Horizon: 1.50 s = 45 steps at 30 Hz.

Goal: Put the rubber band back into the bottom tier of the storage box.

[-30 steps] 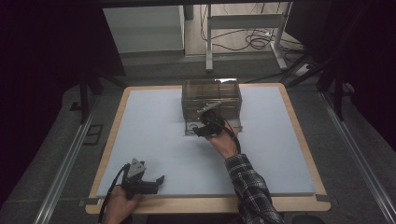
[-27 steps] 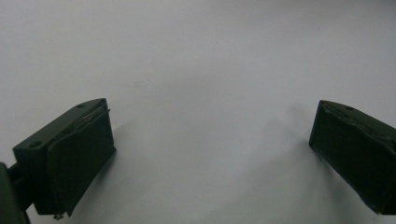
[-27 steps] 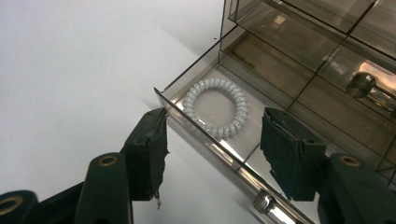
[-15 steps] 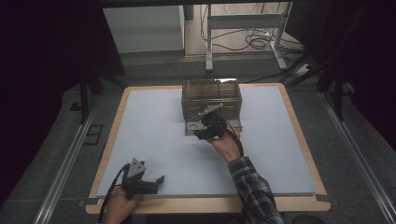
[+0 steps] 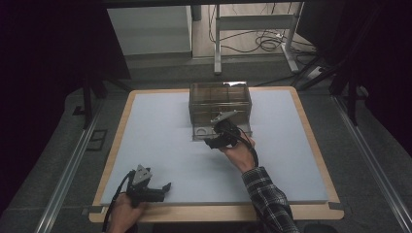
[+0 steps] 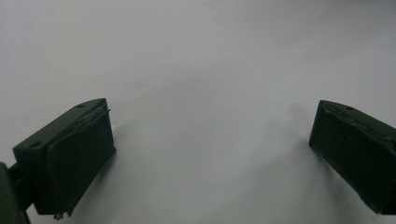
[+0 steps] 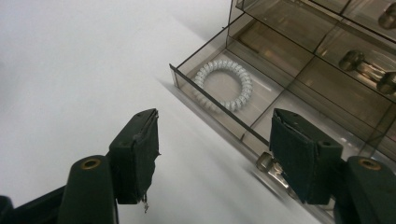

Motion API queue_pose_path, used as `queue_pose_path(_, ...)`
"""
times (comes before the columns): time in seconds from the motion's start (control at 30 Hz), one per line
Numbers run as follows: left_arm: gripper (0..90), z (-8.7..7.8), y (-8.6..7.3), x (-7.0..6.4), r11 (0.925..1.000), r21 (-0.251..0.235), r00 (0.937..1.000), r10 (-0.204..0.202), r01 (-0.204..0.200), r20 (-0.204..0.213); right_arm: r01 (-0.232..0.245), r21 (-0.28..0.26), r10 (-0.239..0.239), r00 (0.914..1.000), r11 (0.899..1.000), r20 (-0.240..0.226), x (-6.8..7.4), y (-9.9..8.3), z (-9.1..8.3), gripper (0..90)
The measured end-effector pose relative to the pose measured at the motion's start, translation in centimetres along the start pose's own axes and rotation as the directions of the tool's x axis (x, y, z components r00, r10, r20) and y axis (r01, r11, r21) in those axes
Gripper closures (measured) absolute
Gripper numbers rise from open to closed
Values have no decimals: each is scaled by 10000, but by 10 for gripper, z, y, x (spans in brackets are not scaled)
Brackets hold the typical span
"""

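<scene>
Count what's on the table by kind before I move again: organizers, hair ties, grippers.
Clear drawer organizer, bottom drawer pulled open: 1
White spiral hair tie lying in the open drawer: 1
Grippers: 2, the left gripper open near the table's front edge, the right gripper open just in front of the drawer
Total: 4

Wide-apart gripper (image 6: 212, 154) over pale tabletop (image 6: 201, 56)

Both the left gripper (image 5: 160, 187) and right gripper (image 5: 210, 143) gape.
</scene>
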State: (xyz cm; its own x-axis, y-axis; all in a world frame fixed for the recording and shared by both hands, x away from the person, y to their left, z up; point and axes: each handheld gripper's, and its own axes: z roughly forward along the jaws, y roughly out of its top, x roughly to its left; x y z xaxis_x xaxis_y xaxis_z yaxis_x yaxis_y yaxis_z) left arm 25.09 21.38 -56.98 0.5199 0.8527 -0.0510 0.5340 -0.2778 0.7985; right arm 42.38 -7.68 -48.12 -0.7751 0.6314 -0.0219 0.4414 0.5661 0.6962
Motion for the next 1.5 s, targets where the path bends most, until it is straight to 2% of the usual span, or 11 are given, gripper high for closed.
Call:
queue_pose_path(1.03, 0, 0, 0, 0, 10000, -14, 10000, -19, 19, 7, -138, -93, 138, 9999, 9999, 31, -8, -30, -36, 277)
queue_pose_path(1.5, 0, 0, 0, 0, 10000, -7, 10000, -22, 22, 4, -455, 262, 455, 9990, 9986, 20, -14, -51, -48, 244)
